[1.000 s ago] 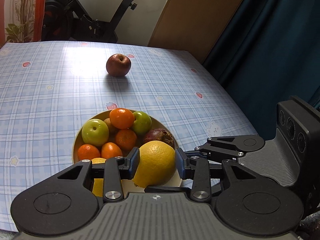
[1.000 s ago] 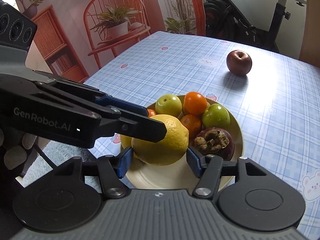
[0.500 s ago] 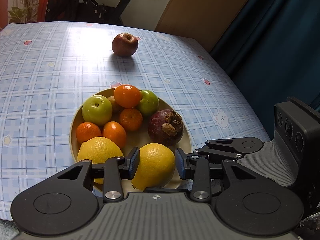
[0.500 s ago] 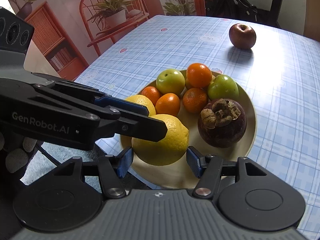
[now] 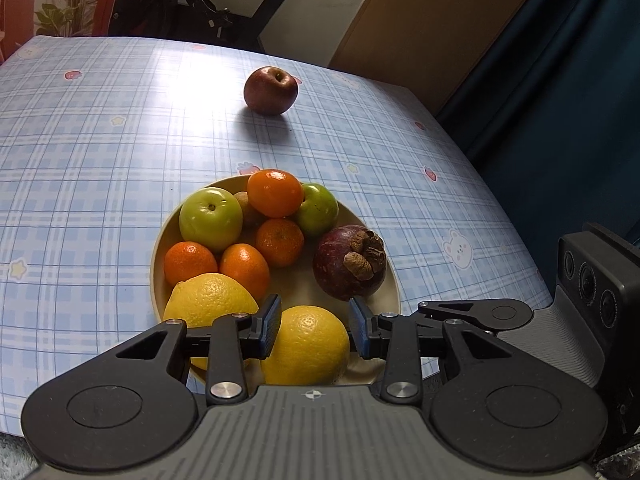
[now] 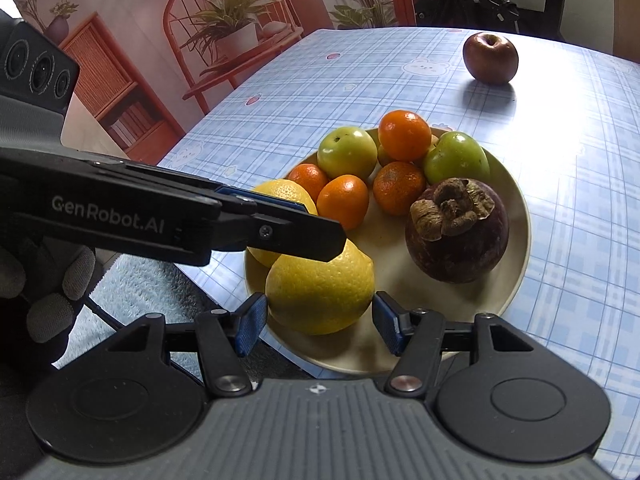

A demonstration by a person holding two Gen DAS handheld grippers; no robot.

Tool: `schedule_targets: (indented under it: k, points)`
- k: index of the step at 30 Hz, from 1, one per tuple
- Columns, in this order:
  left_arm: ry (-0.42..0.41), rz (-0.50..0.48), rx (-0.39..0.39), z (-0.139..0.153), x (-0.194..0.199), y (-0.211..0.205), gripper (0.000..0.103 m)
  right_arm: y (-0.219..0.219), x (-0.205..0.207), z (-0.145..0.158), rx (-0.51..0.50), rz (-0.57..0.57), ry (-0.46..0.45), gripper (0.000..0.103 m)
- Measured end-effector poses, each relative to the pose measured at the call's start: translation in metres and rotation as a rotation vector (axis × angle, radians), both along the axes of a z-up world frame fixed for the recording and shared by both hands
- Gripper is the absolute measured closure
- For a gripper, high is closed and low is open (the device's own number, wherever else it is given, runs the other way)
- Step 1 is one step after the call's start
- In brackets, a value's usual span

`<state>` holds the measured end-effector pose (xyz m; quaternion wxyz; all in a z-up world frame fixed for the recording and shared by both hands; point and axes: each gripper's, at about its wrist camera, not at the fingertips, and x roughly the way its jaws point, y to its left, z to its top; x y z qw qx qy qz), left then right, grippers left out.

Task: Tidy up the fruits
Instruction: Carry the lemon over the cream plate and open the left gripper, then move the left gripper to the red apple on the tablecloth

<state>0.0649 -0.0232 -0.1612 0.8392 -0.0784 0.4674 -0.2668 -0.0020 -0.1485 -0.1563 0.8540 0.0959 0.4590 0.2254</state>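
Note:
A yellow lemon [image 5: 308,344] [image 6: 320,292] hangs low over the near edge of the cream plate [image 5: 160,240] [image 6: 520,248]. Whether it touches the plate I cannot tell. My left gripper [image 5: 314,320] is shut on it, blue pads against both flanks. Seen from the right wrist, one black left finger [image 6: 296,236] crosses the lemon's top. My right gripper [image 6: 318,312] has its pads against the lemon's sides too. The plate also holds a second lemon [image 5: 208,300], a dark mangosteen [image 5: 348,264] [image 6: 456,236], two green apples and several mandarins. A red apple [image 5: 271,90] [image 6: 490,58] stands alone on the far tablecloth.
The checked blue tablecloth [image 5: 80,160] ends at a near edge just below the plate. A gloved hand [image 6: 52,288] holds the left gripper beside the table. An exercise bike [image 5: 208,8] and a dark curtain [image 5: 560,100] lie beyond the table.
Both grippers have sunk toward the plate with the lemon still between their pads. The mangosteen and the second lemon, hidden behind it a second ago, now show.

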Motion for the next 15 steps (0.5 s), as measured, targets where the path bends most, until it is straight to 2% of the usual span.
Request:
schedule_targets:
  k: [8,15]
  points:
    - [-0.120,0.107,-0.012,0.018,-0.017,0.010,0.064,-0.005,-0.015,0.006,0.013,-0.028,-0.060,0.042]
    - [-0.189,0.154,0.022,0.028,-0.023,0.011,0.064,-0.008,-0.019,0.014,0.003,-0.058,-0.122,0.042]
